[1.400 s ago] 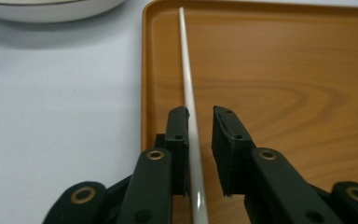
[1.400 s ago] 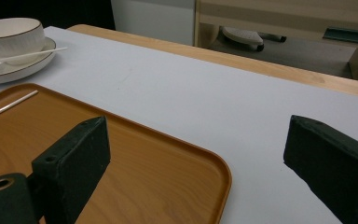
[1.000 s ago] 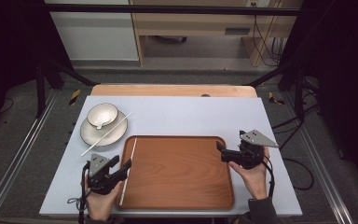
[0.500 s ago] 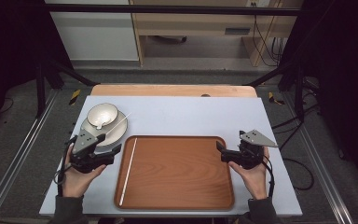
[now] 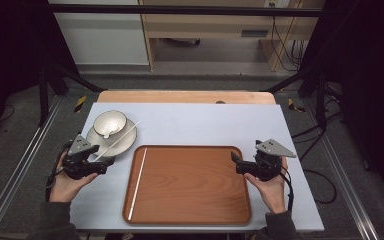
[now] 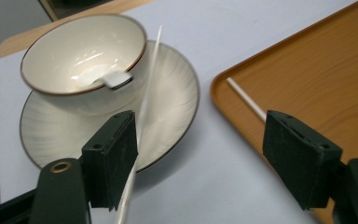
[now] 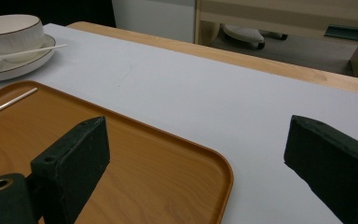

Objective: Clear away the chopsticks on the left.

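Observation:
A white chopstick (image 5: 116, 142) leans across a cream saucer (image 5: 126, 141) that carries a brown-rimmed bowl (image 5: 109, 123). A white spoon (image 6: 114, 80) lies inside the bowl. My left gripper (image 5: 106, 164) sits at the saucer's near edge, open. In the left gripper view the chopstick (image 6: 142, 112) runs between the jaws, close against the inner face of the left one. A second chopstick (image 5: 138, 183) lies along the left side of the brown tray (image 5: 195, 200). My right gripper (image 5: 236, 164) hovers open over the tray's right edge, nothing between its jaws (image 7: 198, 154).
A pale blue mat (image 5: 205, 122) covers the wooden table (image 5: 180, 96). Black frame rails run along both sides of the table, with the floor and wooden furniture beyond the far edge.
My left gripper has moved from the tray's left edge, left and away, to the saucer's near edge. The right gripper has stayed put.

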